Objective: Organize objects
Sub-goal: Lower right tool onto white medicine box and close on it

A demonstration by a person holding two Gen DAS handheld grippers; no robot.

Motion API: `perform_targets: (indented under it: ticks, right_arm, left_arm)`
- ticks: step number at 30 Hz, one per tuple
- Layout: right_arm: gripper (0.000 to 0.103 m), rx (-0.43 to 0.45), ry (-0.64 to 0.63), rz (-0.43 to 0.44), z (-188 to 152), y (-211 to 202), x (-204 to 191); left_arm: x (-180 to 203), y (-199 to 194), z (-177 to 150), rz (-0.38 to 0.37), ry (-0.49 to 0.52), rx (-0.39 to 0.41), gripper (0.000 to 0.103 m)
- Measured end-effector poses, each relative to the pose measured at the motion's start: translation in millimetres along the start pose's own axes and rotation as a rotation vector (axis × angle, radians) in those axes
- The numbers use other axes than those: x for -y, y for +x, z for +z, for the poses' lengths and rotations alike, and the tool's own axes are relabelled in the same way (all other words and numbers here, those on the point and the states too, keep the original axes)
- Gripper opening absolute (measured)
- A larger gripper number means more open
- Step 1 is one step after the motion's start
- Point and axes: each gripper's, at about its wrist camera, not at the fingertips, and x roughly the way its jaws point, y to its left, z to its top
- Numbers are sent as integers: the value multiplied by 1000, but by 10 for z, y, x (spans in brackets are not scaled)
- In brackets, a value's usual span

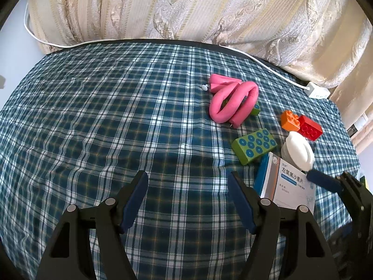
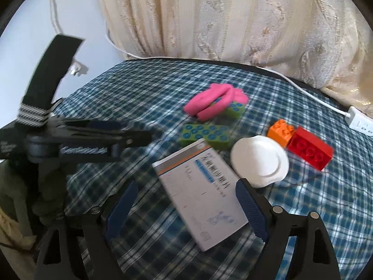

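The box (image 2: 200,196), white with blue print and a grey band, lay flat on the checked cloth (image 2: 314,210) between the right gripper's (image 2: 184,206) parted jaws, untouched; the left gripper (image 1: 187,200) stood apart over bare cloth, beside it.

text | medicine box (image 1: 288,182): "左氧氟沙星片" in blue; smaller print unreadable | other objects: no legible text
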Motion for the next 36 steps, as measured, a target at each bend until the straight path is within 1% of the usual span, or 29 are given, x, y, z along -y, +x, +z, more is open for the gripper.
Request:
perform_targets:
  ticks: [2, 7, 10, 14, 17, 22, 26, 30, 33, 36]
  right_arm:
    - [89, 2, 18, -2, 3, 15, 57]
    - [89, -9, 10, -6, 10, 50, 85]
    - [89, -31, 37, 6, 10, 136, 163]
    - [89, -46, 72, 49, 13, 173, 234]
    - [89, -61, 41, 83, 11, 168, 151]
    - [89, -100, -48, 104, -85, 166, -106]
    - [89, -94, -84, 76, -108, 138, -226]
    - [89, -76, -86, 12, -23, 173, -223]
    - [89, -82, -74, 2, 29, 247, -226]
    - [89, -94, -81, -40, 33, 311, -264]
  left_arm:
    - [-5, -1, 2, -1, 2, -1, 72]
    - [8, -7, -9, -7, 6, -5, 72]
    - [13, -4, -13, -7, 6, -5, 72]
    - [11, 3, -13, -5, 0, -7, 72]
    - [4, 12, -14, -6, -1, -9, 72]
    - [4, 6, -17, -7, -3, -6, 72]
    - [6, 4, -17, -7, -2, -8, 72]
    - [3, -10, -11, -4, 4, -4, 72]
    - [-14, -8, -5, 1, -2, -2, 72]
    - [-36, 3, 2, 6, -8, -4, 72]
